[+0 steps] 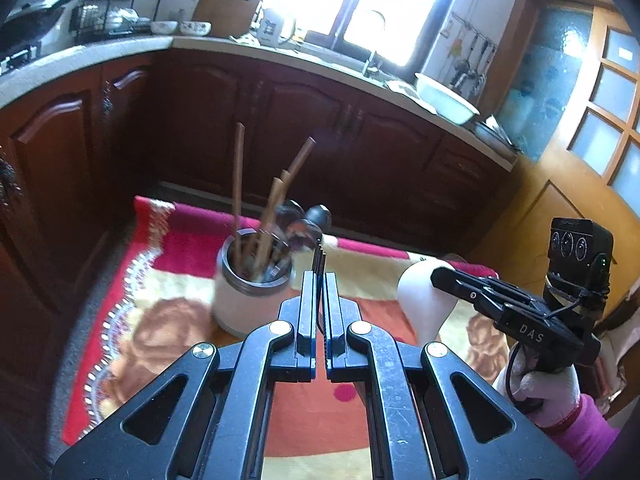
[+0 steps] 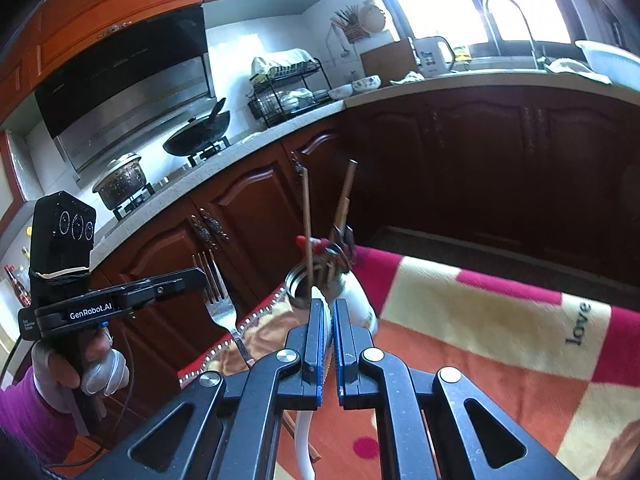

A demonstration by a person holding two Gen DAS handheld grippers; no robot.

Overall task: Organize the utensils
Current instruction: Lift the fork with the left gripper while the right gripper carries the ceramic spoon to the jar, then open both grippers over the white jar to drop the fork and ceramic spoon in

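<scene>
Two claws: each clamps one utensil above the patterned blanket (image 1: 168, 304).
Holder: one white cylindrical utensil holder (image 1: 250, 284) stands upright on the blanket, ahead of both claws.
Holder contents: four brown chopsticks (image 1: 238, 176) point up, fanned; about three spoon bowls (image 1: 298, 220), blurred.
Left gripper (image 1: 319, 276): jaws pinched on one metal fork (image 2: 219, 300), long axis running forward through the fingers, tines up and away, just right of the holder's rim.
Right gripper (image 2: 329, 312): jaws pressed on one white spoon (image 1: 424, 300), handle trailing down behind the fingers, bowel end forward and up, near the holder.
</scene>
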